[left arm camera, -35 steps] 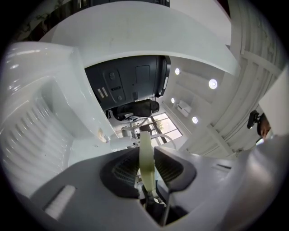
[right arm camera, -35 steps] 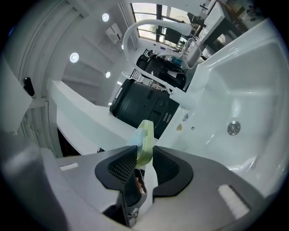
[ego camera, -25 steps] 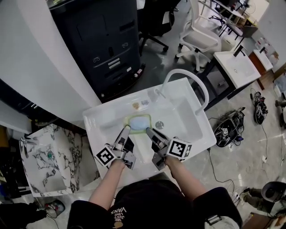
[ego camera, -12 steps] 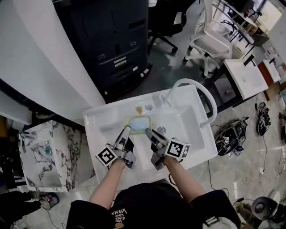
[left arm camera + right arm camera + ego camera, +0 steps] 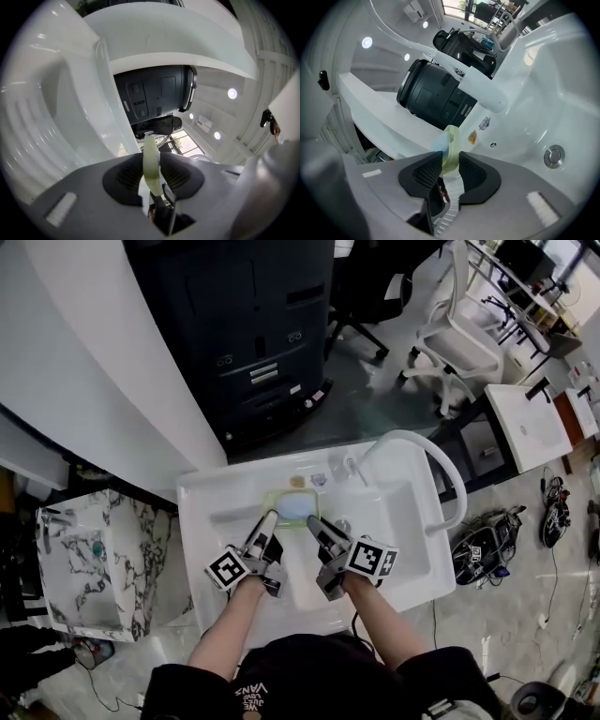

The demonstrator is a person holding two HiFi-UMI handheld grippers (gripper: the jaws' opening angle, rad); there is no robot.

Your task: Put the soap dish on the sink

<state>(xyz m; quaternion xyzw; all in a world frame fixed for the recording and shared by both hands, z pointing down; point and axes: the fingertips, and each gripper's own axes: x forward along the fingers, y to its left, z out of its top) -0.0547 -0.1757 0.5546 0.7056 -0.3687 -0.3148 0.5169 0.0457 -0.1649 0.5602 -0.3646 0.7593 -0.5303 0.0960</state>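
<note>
- Two claws clamped: my left gripper point(image 5: 269, 519) and right gripper point(image 5: 313, 521) pinch opposite rims of the pale green plastic soap dish point(image 5: 293, 505).
- Below it, the white ceramic sink point(image 5: 202, 498).

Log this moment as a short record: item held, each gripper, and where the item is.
item: pale green soap dish
left gripper: shut on the dish's left rim
right gripper: shut on the dish's right rim
place: over the white sink, near the basin's back edge
contact with sink: cannot tell
drain: right of the dish, uncovered
</note>
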